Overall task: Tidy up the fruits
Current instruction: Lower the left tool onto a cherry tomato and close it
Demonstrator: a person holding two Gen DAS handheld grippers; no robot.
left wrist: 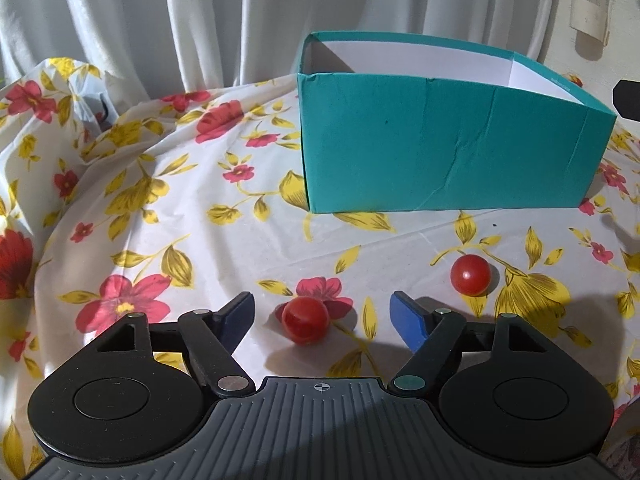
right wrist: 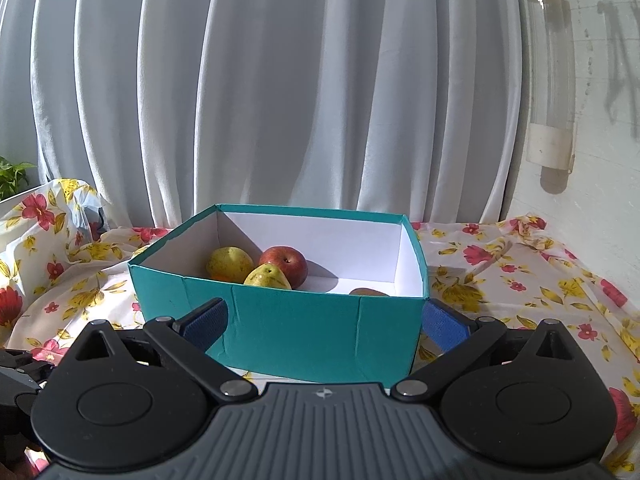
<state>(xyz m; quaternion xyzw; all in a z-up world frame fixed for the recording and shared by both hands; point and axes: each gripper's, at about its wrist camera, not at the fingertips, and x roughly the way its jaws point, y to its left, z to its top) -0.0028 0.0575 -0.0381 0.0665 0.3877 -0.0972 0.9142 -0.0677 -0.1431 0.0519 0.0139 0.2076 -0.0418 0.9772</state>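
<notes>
Glossy round tomato [left wrist: 305, 320] between parted left gripper [left wrist: 323, 316] fingers; right gripper [right wrist: 324, 322] fingers apart, creased teal cardboard box [right wrist: 320, 332]

Both grippers, left gripper [left wrist: 322, 318] & right gripper [right wrist: 325, 325]: black linkage arms w/ silver pivot screws, blue finger pads, ribbed grey body w/ crosshair mark.

**What the two views leave hidden**

From the left wrist, the teal box [left wrist: 440, 148] shows only its outer wall and white lining; its floor and contents stay hidden. At 3 o'clock a black shape [left wrist: 628, 100] is cut by the edge. From the right wrist, the near wall covers most of a brown fruit [right wrist: 368, 292], too little showing to name, and an orange sliver [right wrist: 222, 277] under the pears.
</notes>
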